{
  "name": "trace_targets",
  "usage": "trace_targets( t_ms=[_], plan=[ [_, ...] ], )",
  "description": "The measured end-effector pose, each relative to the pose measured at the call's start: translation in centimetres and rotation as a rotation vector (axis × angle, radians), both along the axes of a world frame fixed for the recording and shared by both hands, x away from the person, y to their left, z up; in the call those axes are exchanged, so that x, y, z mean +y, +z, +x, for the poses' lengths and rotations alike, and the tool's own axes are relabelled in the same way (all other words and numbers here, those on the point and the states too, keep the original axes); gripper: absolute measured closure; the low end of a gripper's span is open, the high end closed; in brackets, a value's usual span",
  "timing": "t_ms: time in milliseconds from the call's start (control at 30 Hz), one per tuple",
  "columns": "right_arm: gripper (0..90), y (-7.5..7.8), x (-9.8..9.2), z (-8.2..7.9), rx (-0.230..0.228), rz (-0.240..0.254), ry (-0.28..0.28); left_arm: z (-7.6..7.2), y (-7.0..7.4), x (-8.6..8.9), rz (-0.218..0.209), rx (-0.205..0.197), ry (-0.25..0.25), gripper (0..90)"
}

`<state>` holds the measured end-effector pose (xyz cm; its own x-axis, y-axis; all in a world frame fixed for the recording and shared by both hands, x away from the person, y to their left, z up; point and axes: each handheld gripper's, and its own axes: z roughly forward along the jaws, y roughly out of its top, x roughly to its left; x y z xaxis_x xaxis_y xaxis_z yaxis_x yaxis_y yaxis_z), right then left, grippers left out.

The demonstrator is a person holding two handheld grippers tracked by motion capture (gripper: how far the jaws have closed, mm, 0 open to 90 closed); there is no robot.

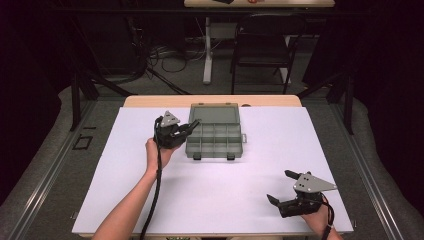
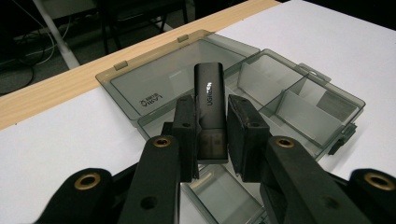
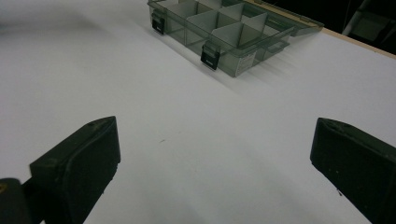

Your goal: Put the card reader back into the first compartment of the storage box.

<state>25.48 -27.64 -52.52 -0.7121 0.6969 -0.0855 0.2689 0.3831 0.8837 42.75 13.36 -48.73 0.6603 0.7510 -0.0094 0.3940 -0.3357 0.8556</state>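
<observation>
An open smoky-grey compartment box point(image 1: 215, 131) lies on the white table top, its lid flat at the far side. My left gripper point(image 1: 191, 125) hovers at the box's left edge, shut on a black USB stick point(image 2: 209, 107) that points out over the compartments point(image 2: 280, 100). The stick's clear cap end sits between the pads point(image 2: 186, 135). Near the front right corner of the table my right gripper point(image 1: 280, 187) stands open with nothing between its fingers point(image 3: 79, 163), facing the box point(image 3: 224, 32) from a distance.
The white sheet point(image 1: 225, 200) covers most of the table, with a wooden strip point(image 1: 150, 101) along the far edge. A black chair point(image 1: 262, 45) and cables stand on the floor beyond. The box's black latches point(image 3: 210, 55) face the front.
</observation>
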Motion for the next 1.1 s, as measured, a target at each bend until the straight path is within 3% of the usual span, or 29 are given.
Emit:
trace_targets(
  t_ms=[667, 1100],
  plan=[
    [1.4, 0.0, 0.1, 0.0, 0.003, 0.004, -0.002, 1.2, -0.7, 0.1, -0.022, 0.035, 0.066, 74.3],
    [1.4, 0.1, 0.0, 0.0, 0.007, 0.004, -0.003, 1.8, -1.2, -0.3, -0.021, 0.050, 0.082, 74.3]
  ],
)
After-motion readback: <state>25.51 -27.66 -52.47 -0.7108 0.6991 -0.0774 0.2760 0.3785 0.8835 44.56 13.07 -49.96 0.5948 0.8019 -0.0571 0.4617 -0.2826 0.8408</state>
